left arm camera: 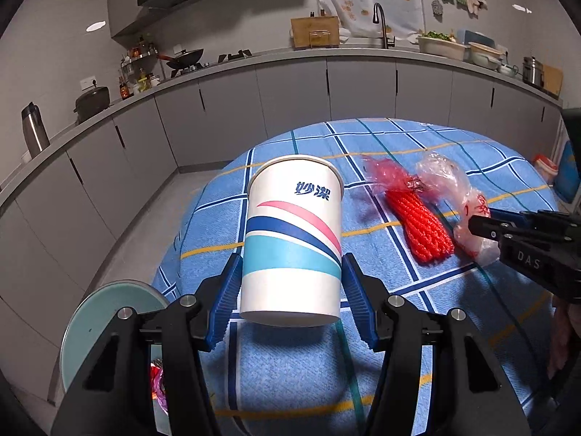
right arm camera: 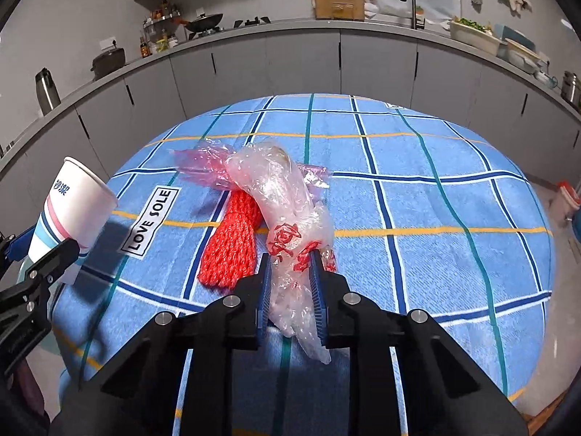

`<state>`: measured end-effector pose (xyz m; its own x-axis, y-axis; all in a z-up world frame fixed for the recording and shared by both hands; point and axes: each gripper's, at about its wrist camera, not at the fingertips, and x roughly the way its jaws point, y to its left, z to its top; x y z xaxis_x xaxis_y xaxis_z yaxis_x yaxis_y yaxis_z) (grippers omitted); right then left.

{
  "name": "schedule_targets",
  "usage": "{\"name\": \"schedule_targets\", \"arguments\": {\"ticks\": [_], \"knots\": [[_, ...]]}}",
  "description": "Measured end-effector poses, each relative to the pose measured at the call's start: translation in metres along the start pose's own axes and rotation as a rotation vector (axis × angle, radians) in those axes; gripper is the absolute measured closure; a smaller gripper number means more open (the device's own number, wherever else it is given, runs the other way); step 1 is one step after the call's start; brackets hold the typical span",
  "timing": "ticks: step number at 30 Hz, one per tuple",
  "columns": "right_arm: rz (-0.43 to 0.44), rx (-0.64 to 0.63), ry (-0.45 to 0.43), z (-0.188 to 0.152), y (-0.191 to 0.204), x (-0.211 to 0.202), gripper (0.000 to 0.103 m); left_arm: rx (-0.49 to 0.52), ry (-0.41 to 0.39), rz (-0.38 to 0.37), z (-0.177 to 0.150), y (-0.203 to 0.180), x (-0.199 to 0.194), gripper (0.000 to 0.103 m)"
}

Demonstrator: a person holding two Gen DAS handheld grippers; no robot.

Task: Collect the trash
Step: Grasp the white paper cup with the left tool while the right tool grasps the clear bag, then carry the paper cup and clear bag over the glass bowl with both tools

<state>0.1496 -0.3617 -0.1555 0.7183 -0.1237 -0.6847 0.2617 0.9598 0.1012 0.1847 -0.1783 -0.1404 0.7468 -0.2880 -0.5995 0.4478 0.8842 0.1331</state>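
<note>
A white paper cup (left arm camera: 292, 239) with pink, navy and teal stripes hangs just above the table, and my left gripper (left arm camera: 290, 259) is shut on its lower sides. In the right wrist view the cup (right arm camera: 78, 203) leans at the far left. On the blue checked tablecloth (right arm camera: 435, 218) lies a clear plastic bag (right arm camera: 276, 189) with red print. My right gripper (right arm camera: 291, 256) is shut on its near end, and the blue pads (right arm camera: 264, 290) squeeze the film. A red foam net (right arm camera: 232, 247) lies just left of the bag. A crumpled pink plastic wrap (right arm camera: 203, 167) lies behind it.
A round glass disc (left arm camera: 109, 312) juts out at the table's left edge, with colourful wrappers (left arm camera: 158, 381) below it. Grey kitchen cabinets (left arm camera: 290, 98) with a cluttered counter curve behind the table. A red-lidded container (right arm camera: 566, 196) stands on the floor at the right.
</note>
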Motion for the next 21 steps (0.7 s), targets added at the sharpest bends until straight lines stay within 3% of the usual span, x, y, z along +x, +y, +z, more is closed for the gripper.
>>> {"name": "schedule_targets", "arguments": {"ticks": [21], "knots": [[0.053,-0.027,-0.131,0.0,0.024,-0.07,0.082,-0.021,-0.032,0.015,-0.006,0.012,-0.032,0.047]]}}
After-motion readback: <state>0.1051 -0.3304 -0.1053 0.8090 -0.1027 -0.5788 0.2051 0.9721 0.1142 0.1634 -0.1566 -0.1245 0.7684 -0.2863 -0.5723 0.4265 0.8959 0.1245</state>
